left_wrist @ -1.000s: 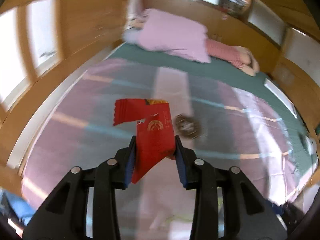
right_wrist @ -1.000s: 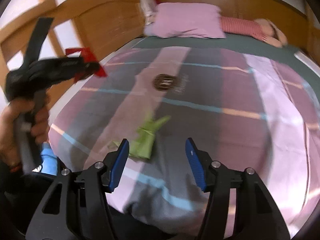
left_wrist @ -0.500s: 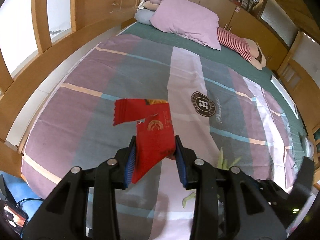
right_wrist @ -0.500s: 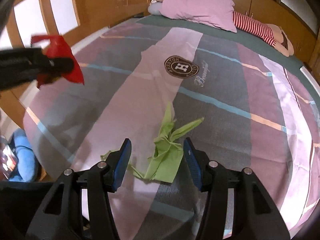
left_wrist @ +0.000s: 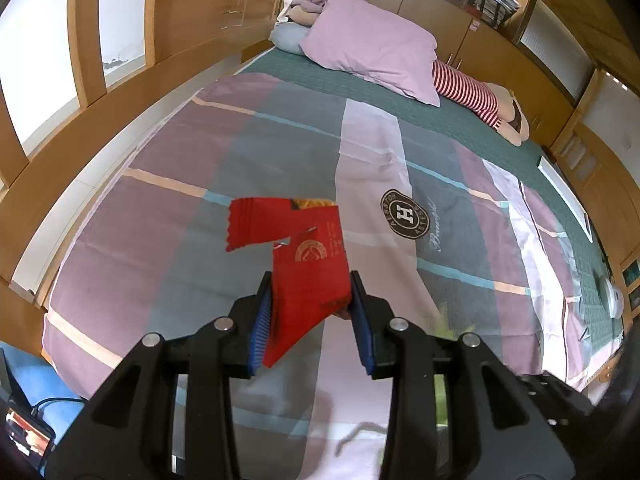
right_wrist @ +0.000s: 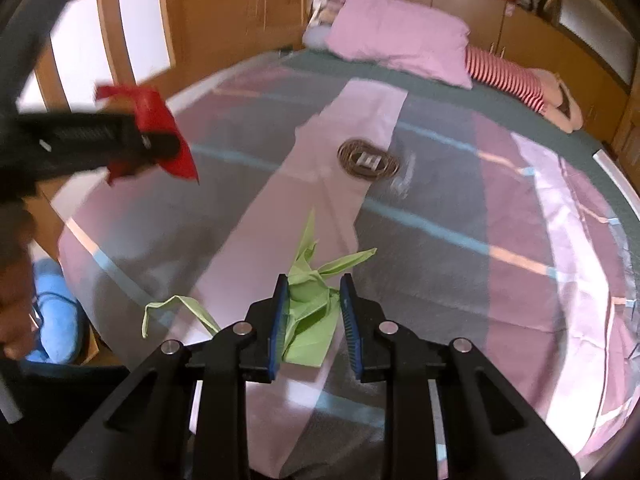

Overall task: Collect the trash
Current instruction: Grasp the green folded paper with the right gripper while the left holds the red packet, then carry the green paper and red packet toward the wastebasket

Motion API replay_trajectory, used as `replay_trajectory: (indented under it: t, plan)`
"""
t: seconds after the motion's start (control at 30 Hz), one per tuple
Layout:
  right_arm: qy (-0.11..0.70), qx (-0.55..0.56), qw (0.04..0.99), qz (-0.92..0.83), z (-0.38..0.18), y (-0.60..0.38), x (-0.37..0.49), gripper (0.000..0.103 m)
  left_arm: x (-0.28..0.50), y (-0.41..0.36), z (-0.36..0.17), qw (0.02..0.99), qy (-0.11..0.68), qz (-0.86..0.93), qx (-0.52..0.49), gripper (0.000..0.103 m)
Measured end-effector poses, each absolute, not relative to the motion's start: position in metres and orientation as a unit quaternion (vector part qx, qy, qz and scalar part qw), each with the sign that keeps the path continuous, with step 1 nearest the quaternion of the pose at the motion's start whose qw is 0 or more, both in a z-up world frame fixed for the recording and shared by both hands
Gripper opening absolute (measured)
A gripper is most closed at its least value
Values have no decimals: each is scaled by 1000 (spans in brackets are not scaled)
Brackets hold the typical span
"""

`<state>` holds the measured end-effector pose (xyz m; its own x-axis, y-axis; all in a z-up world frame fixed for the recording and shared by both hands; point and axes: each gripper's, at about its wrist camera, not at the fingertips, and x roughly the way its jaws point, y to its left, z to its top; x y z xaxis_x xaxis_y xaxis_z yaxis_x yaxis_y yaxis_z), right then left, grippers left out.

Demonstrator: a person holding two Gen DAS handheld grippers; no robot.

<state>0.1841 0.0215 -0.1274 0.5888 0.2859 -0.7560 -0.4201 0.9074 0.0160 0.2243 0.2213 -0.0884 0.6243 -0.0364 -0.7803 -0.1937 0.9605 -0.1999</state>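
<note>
My left gripper (left_wrist: pixel 311 312) is shut on a red snack wrapper (left_wrist: pixel 304 264) and holds it in the air above the bed; the same wrapper (right_wrist: pixel 160 136) and gripper show at the left of the right wrist view. My right gripper (right_wrist: pixel 313 316) has its jaws partly closed around a crumpled green paper (right_wrist: pixel 310 312) lying on the bedspread; the blue pads stand beside the paper, and contact is unclear. A thin green strip (right_wrist: pixel 176 308) trails off to its left.
The striped purple and grey bedspread (left_wrist: pixel 168 184) with a round logo (left_wrist: pixel 406 214) covers the bed. A pink pillow (left_wrist: pixel 372 48) and a striped plush (left_wrist: pixel 476 100) lie at the head. Wooden walls surround it. A blue object (right_wrist: pixel 54 312) sits on the floor.
My right gripper has moved forward onto the green paper and its jaws have narrowed around it. My left gripper still holds the red wrapper.
</note>
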Motion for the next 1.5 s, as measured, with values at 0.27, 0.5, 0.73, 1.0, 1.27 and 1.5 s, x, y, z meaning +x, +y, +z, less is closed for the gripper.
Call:
replay_trajectory:
  t: [0.27, 0.5, 0.73, 1.0, 1.27, 1.5]
  plan:
    - [382, -47, 907, 171, -101, -6, 172, 26, 226, 209, -89, 895, 430, 23, -118, 37]
    - [384, -25, 910, 156, -99, -21, 165, 26, 225, 199, -89, 897, 429, 10, -103, 37]
    - [384, -22, 909, 158, -99, -21, 161, 26, 224, 193, -88, 899, 429, 4, -92, 37]
    - [383, -15, 913, 141, -98, -28, 162, 26, 226, 188, -89, 899, 430, -6, -85, 37]
    - [387, -7, 912, 133, -101, -33, 161, 26, 226, 176, -88, 902, 425, -26, -70, 37]
    - [380, 0, 916, 130, -97, -37, 159, 26, 226, 174, -88, 902, 425, -27, -69, 37]
